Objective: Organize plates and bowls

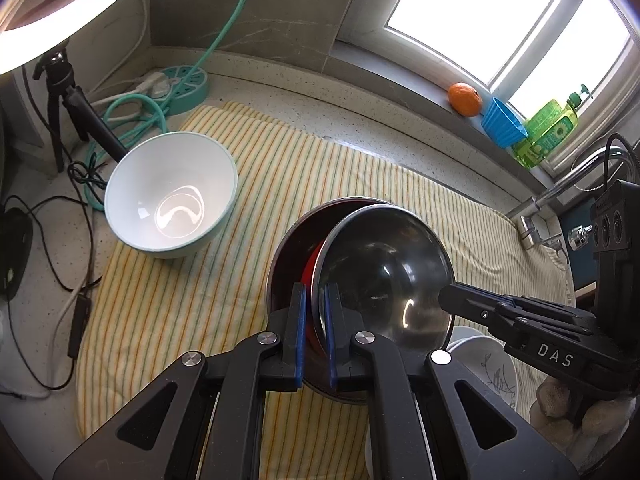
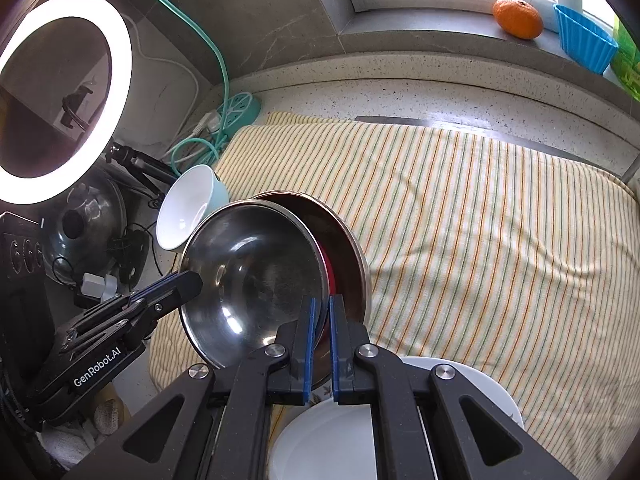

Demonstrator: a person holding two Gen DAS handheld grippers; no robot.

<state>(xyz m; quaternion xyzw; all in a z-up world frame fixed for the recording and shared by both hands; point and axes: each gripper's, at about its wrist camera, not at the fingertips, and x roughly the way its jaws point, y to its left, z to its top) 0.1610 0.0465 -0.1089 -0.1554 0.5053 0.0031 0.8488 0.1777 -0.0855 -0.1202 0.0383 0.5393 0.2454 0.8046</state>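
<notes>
Tilting over the striped yellow cloth (image 1: 224, 280), a round stainless-steel bowl (image 1: 384, 276) is clamped at opposite rims by left gripper (image 1: 315, 336) and right gripper (image 2: 321, 344), above a second steel bowl (image 2: 344, 240); a white ceramic bowl (image 1: 172, 196) is kept near the cloth's left edge.

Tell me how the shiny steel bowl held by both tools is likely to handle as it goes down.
The steel bowl is thin-walled, so probably light and rigid. Its polished rim, pinched by the left tool and right tool, may slip. Tilted over the larger metal bowl, it could slide or clatter if released unevenly.
</notes>
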